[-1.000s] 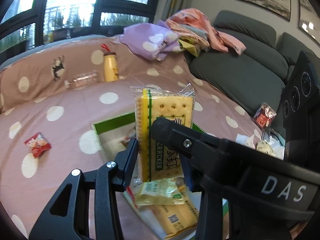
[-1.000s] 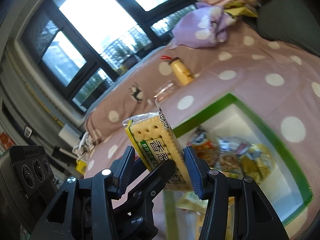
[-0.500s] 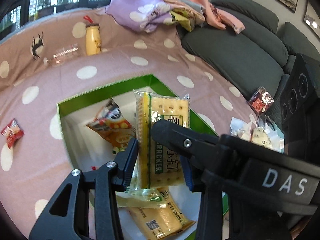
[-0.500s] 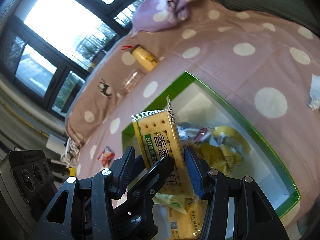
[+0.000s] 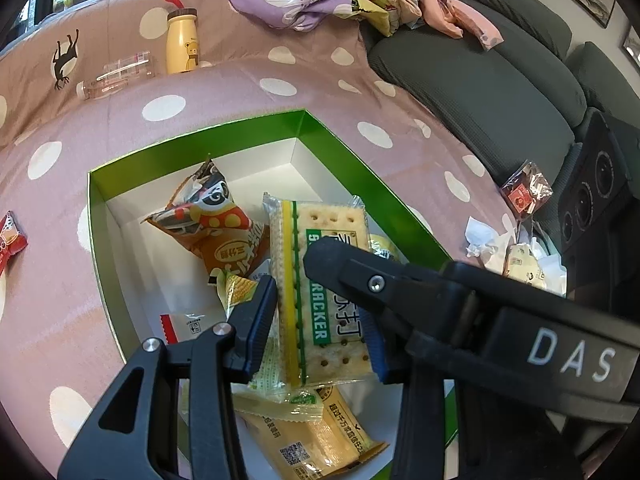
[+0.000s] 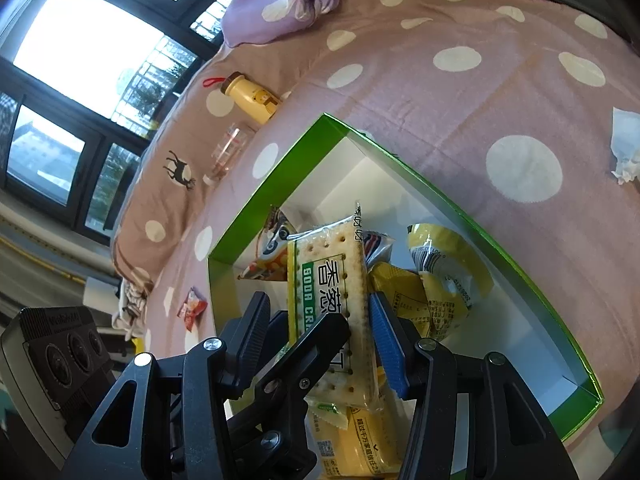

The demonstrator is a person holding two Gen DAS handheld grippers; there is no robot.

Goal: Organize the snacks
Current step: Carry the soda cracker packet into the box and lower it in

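Note:
A soda cracker packet [image 5: 320, 292] is pinched between the fingers of both grippers, low over the green-rimmed white box [image 5: 224, 128]. My left gripper [image 5: 320, 320] is shut on it; the right gripper's finger [image 5: 360, 272] crosses in front. In the right wrist view my right gripper [image 6: 320, 336] is shut on the same packet [image 6: 332, 280], over the box [image 6: 280, 172]. Several snack bags lie in the box: an orange bag [image 5: 212, 220], yellow packets [image 5: 312, 440] and a yellow bag [image 6: 444, 272].
The box sits on a pink polka-dot cover. A yellow bottle [image 5: 182, 42] and a clear bottle [image 5: 116, 76] lie behind it. A red snack [image 5: 8, 240] lies at left, a dark red one [image 5: 526, 192] and crumpled tissue [image 5: 480, 236] at right, beside a grey sofa [image 5: 480, 80].
Both grippers have tilted down and lowered the cracker packet from above the cover to just over the snacks inside the box. Both stay shut on it.

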